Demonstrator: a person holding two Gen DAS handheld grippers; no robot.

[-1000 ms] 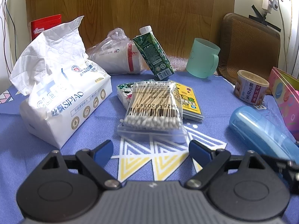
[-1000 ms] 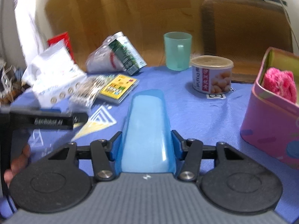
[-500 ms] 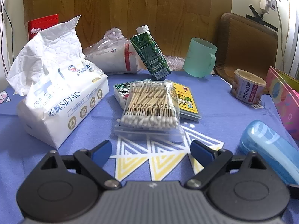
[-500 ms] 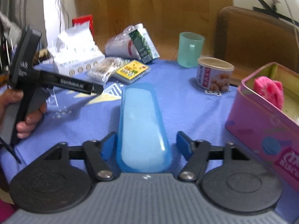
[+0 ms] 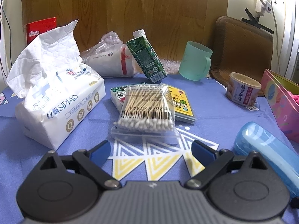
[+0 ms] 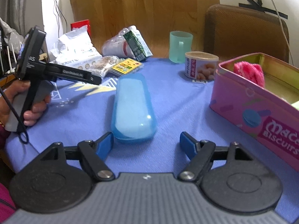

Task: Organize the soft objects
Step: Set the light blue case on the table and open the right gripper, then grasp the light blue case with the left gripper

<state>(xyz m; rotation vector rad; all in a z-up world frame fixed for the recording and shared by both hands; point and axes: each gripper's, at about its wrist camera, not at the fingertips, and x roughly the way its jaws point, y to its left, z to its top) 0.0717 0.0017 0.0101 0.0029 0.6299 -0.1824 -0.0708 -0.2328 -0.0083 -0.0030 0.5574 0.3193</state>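
Observation:
A white tissue pack (image 5: 56, 100) with a sheet pulled up lies at the left on the blue cloth. A bag of cotton swabs (image 5: 147, 108) lies just beyond my left gripper (image 5: 150, 149), whose jaws are opening with nothing between them. A blue plastic case (image 6: 133, 108) lies flat on the cloth just ahead of my right gripper (image 6: 146, 143). The right jaws are opening and stand clear of the case. A pink biscuit tin (image 6: 261, 100) at the right holds a pink fluffy item (image 6: 248, 71).
At the back stand a green carton (image 5: 145, 59), a teal mug (image 5: 196, 61), a peanut can (image 5: 242, 89) and bagged paper cups (image 5: 110, 59). A yellow card pack (image 5: 183, 104) lies under the swabs. A person's hand (image 6: 31, 102) holds the left gripper's handle.
The right gripper let go of the blue case, opened wide and drew back, so the case now lies ahead of its fingertips. The left jaws widened slightly.

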